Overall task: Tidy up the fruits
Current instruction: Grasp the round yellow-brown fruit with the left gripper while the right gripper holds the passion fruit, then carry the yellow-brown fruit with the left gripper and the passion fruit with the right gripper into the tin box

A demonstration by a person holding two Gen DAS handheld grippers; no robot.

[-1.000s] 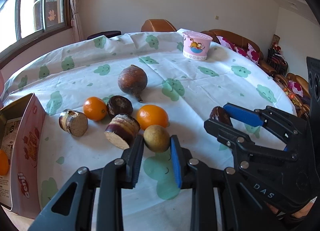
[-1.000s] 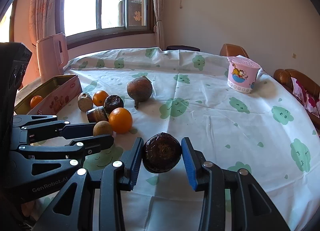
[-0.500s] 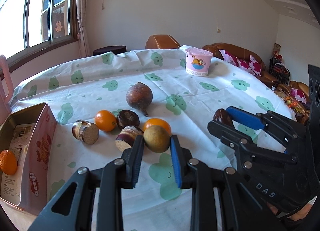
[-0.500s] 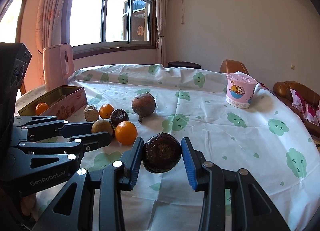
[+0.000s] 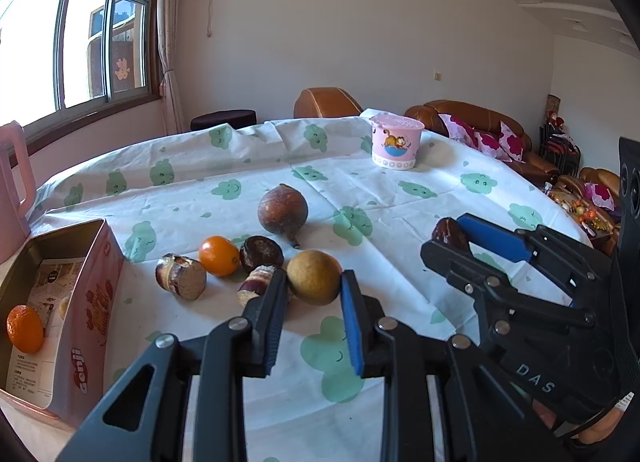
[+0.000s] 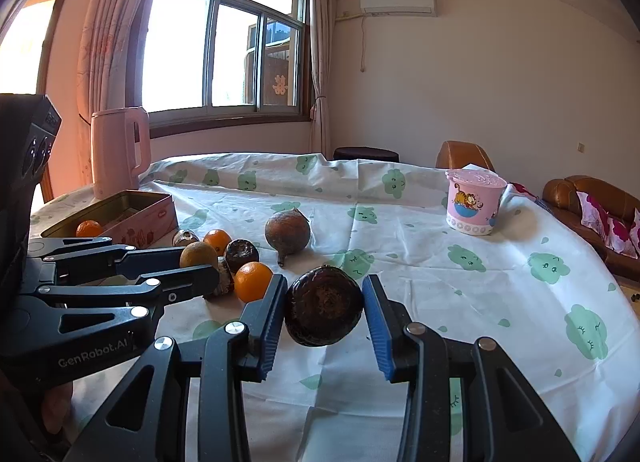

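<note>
Our left tongs stay clamped on a round yellow-brown fruit, and our right tongs stay clamped on a dark, wrinkled brown fruit. Both fruits now hang clear above the worktop, where a second ago the views sat lower over the cloth; more wall and window show now. The yellow-brown fruit looks smooth and dull; the dark one has a rough ringed face. Beyond lie a large brown bulb, an orange and two cut stubs. The left view shows an orange inside the pink tin. Only the right view shows the second loose orange and the pink kettle.
</note>
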